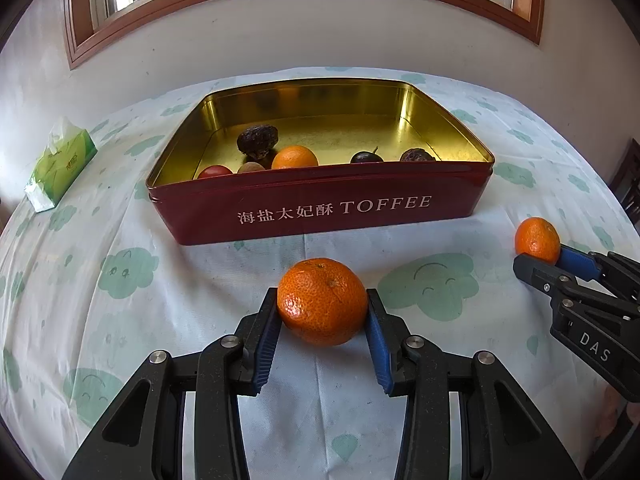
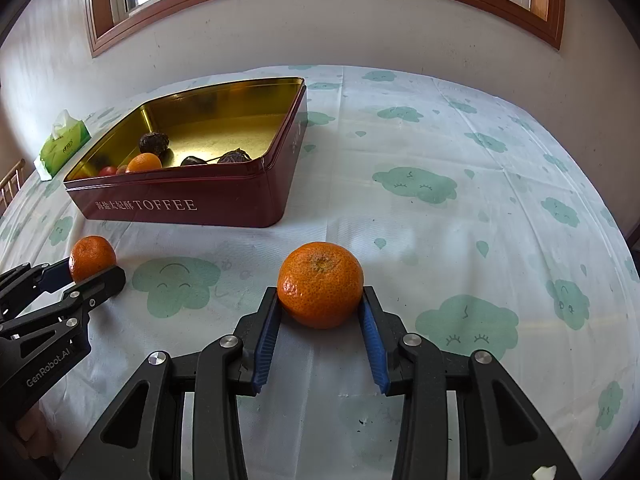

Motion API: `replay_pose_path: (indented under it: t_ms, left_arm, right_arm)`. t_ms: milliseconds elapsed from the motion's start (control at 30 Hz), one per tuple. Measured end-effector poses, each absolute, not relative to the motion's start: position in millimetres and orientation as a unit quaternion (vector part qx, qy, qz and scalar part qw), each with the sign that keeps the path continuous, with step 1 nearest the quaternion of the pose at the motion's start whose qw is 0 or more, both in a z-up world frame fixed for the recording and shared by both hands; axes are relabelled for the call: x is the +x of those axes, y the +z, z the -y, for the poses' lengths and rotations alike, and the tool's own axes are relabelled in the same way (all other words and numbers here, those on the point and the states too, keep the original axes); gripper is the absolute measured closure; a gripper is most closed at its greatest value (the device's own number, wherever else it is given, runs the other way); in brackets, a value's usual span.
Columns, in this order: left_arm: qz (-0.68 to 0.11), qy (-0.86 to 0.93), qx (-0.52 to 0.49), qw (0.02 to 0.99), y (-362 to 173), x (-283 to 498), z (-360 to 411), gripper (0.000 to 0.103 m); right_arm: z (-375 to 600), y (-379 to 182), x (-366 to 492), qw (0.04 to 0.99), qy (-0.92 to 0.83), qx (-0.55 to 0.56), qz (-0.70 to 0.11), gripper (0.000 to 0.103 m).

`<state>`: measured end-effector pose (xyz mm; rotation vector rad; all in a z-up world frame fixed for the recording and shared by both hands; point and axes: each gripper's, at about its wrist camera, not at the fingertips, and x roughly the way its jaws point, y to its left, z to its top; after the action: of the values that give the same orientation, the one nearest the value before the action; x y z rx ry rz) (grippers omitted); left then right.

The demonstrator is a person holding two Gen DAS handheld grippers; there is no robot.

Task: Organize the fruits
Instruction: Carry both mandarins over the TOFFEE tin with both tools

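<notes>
Left wrist view. Left gripper (image 1: 322,312) points forward and down toward the toffee tin (image 1: 320,208), its blue pads pressed on both flanks of a mandarin (image 1: 322,301) that sits on the cloud-print tablecloth (image 1: 460,240), just in front of the tin's lettered wall. The mandarin is nearly round, so no long axis can be told; its stem scar faces up and slightly toward the tin. The tin lies with its long side across the view, open top up. Inside, against the near wall, lie a small orange (image 1: 295,157), a red fruit (image 1: 215,171), a pale fruit (image 1: 251,168), a dark smooth fruit (image 1: 366,157) and two wrinkled dark fruits (image 1: 257,141), (image 1: 416,155). Right of the tin's near corner, the right gripper (image 1: 538,258) is clamped on a second mandarin (image 1: 537,240). A green tissue pack (image 1: 60,164) lies left of the tin.

Right wrist view. The right gripper (image 2: 320,306) holds its mandarin (image 2: 320,284) between both pads, in front of and to the right of the tin (image 2: 192,204); the stem scar faces up and toward the tin. The left gripper (image 2: 96,274) grips its mandarin (image 2: 92,258) just in front of the tin's lettered wall. The tissue pack (image 2: 64,144) stands beyond the tin's left end.
</notes>
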<state>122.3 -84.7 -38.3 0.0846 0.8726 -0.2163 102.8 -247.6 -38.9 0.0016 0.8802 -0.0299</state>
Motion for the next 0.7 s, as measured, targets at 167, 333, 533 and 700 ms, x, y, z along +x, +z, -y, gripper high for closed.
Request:
replay_pose_path:
  t_ms: [167,333,533,700]
  left_arm:
    - [-0.421,-0.104,0.042,0.9,-38.6,119.2,84.0,0.061]
    - [-0.422,-0.108,0.034,0.899,-38.9,117.0,80.9,0.061]
    - [-0.422,-0.109,0.031,0.899,-38.9,115.8,80.1,0.061]
    - [-0.422,-0.109,0.03,0.899,-39.0,116.3,80.2,0.061]
  right_arm:
    - [247.7,-38.9,102.7,0.905,-0.015,0.001,-0.426,0.066]
    - [247.5,-39.0,102.7,0.905,-0.015,0.0,-0.426,0.066]
    - [247.3,-39.2,102.7,0.905,-0.015,-0.001,-0.426,0.066]
    - [247.1,-39.3,102.6,0.904,-0.016,-0.001,-0.426,0.066]
